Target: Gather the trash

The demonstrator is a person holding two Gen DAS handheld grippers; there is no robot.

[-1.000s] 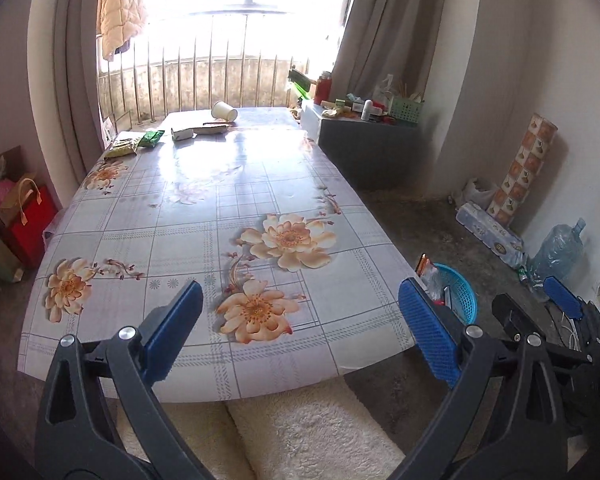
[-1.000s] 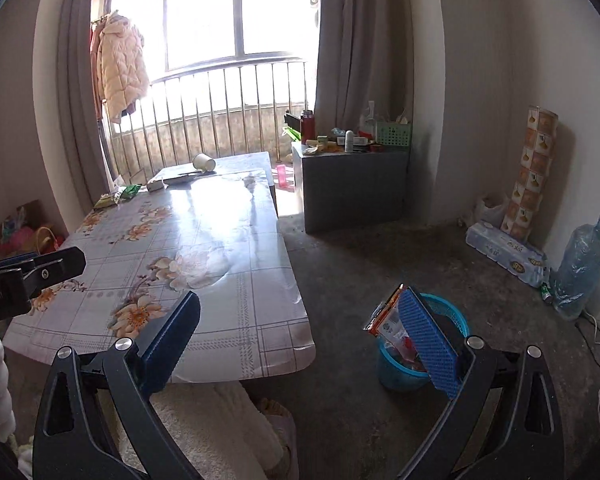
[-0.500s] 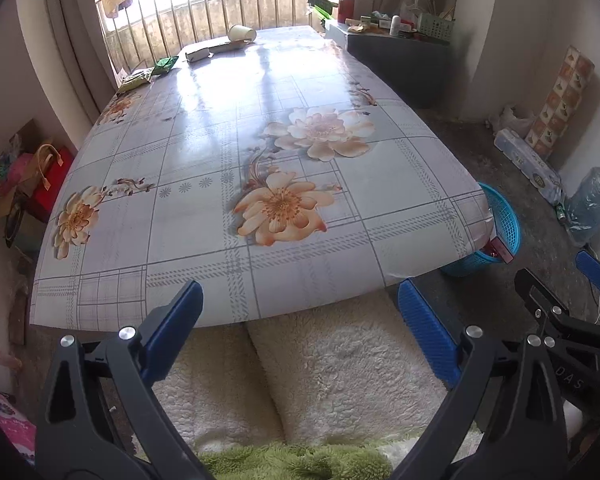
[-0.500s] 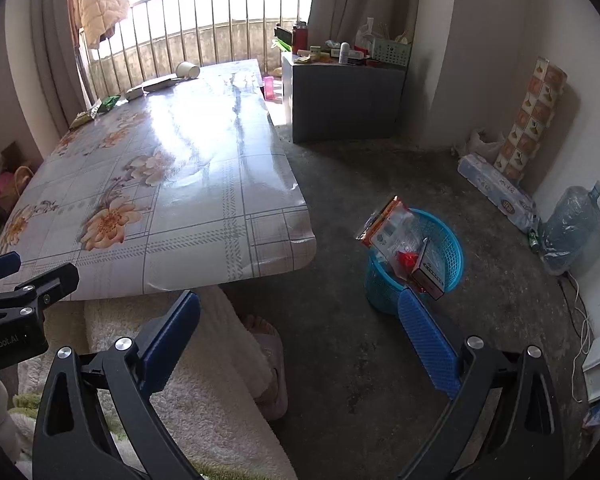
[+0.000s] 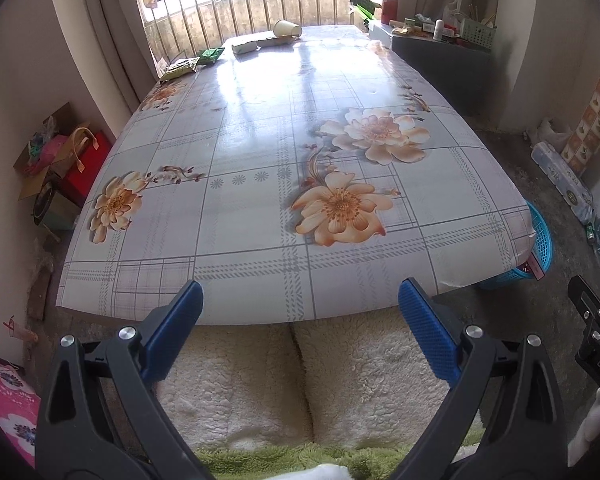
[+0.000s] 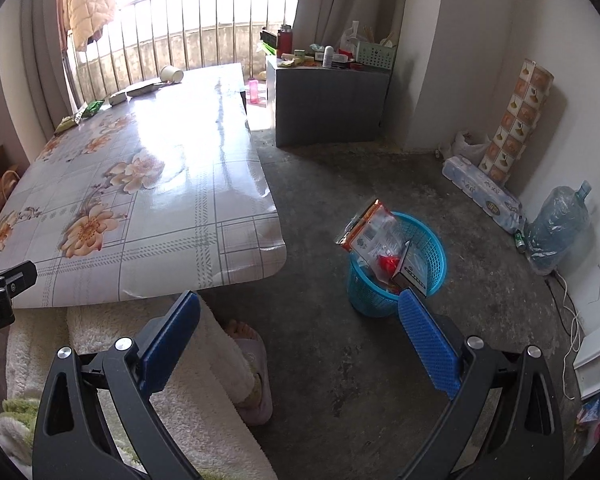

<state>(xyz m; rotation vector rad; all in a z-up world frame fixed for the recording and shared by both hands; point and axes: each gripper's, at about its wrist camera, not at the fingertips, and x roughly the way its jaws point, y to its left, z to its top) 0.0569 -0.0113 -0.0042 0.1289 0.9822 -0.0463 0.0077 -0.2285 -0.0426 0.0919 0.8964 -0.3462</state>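
I have the left tool (image 5: 300, 308) spread wide and holding nothing, poised over the near edge of the surface (image 5: 260, 240). The right tool (image 6: 300, 316) is likewise wide apart and empty, above the floor near the blue basket (image 6: 428, 276), which already holds wrappers and a small box. I judge the step in hand to be a return for more trash.

The remaining items lie at the far end of the surface: a yellow-green packet (image 5: 179, 69), a green packet (image 5: 211, 54), a white wrapper (image 5: 245, 46) and a tipped paper cup (image 5: 287, 29). The next move calls for a long forward reach across the glossy flowered cloth.

To the right stands a grey cabinet (image 6: 328, 100), with a water jug (image 6: 556, 228) by the wall.
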